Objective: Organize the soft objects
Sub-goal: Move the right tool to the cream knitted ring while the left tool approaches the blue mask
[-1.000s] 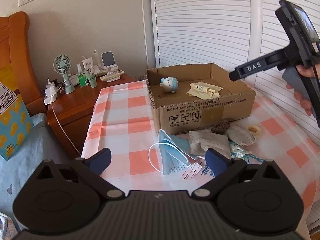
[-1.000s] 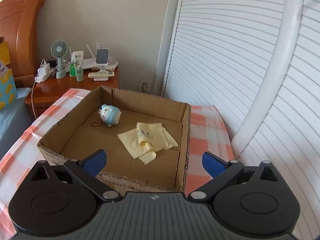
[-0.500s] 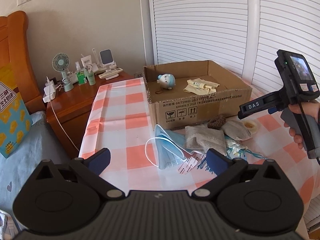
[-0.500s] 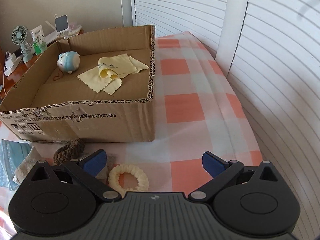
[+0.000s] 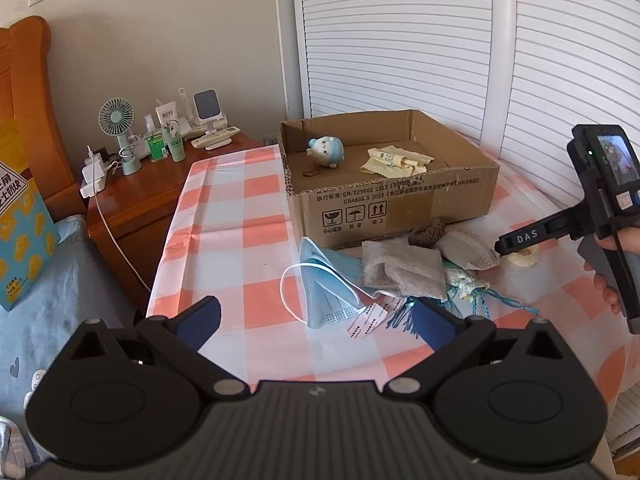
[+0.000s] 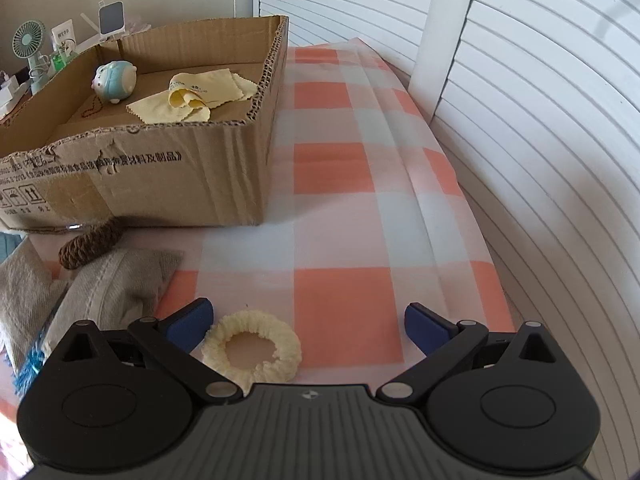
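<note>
A cardboard box [image 5: 400, 208] [image 6: 168, 176] on the checked table holds a blue plush toy [image 5: 326, 152] [image 6: 115, 81] and a yellow cloth [image 5: 396, 159] [image 6: 192, 96]. In front of it lie a blue face mask [image 5: 328, 284], grey pouches [image 5: 404, 270] [image 6: 120, 284], a brown scrunchie [image 5: 428, 233] [image 6: 90, 246] and a cream scrunchie [image 6: 252, 350] [image 5: 524, 256]. My left gripper [image 5: 316, 318] is open above the table's near edge, just short of the mask. My right gripper [image 6: 308, 320] is open low over the table, the cream scrunchie lying between its fingers toward the left one.
A wooden nightstand [image 5: 152, 196] with a fan [image 5: 118, 128], bottles and a charger stands at the left, beside a bed. White louvred doors [image 5: 440, 40] run behind and to the right of the table. A hand [image 5: 608, 264] holds the right gripper's handle.
My right gripper came down from over the box to the table in front of it, right over the cream scrunchie. The left gripper drew back a little and stays open.
</note>
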`<state>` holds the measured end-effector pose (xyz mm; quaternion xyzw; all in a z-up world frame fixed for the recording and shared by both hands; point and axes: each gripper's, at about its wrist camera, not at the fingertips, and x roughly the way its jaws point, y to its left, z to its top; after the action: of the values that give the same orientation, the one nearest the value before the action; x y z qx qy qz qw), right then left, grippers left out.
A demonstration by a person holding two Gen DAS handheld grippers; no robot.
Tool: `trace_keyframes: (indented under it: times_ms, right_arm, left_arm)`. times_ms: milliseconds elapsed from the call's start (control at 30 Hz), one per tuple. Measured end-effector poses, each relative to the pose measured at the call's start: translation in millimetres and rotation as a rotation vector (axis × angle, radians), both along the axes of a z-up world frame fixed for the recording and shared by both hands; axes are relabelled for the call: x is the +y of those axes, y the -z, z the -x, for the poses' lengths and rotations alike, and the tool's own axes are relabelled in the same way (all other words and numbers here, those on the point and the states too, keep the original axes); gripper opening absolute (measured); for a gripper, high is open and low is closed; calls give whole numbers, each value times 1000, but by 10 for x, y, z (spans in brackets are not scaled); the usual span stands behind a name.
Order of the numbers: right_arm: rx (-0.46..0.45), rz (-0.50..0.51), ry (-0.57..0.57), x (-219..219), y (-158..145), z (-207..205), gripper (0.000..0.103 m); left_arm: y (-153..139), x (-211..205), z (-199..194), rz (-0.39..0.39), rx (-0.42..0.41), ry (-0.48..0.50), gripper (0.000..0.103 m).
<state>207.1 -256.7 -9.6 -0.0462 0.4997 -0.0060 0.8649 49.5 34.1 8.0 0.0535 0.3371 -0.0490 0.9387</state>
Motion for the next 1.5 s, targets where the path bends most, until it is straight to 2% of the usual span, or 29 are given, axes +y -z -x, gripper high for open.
trace_keyframes:
  times_ms: [167, 467, 833, 1200, 1500]
  right_arm:
    - [0, -26, -49, -22, -19, 251, 103]
    - [-81, -40, -66, 20, 3, 496, 103]
    - [-127, -39, -80, 26, 32, 590, 103]
    - [-162, -38, -118, 50, 63, 578, 103]
    - [-189, -44, -94, 49, 86, 565, 103]
  left_arm:
    - [20, -21, -27, 6, 10, 6, 102]
    - [89, -3, -98, 9, 35, -1, 102]
    - [220, 43, -261, 12, 81, -44, 102]
    - [299, 18, -423, 21, 102, -37, 102]
    - [393, 37, -669, 42, 118, -48, 102]
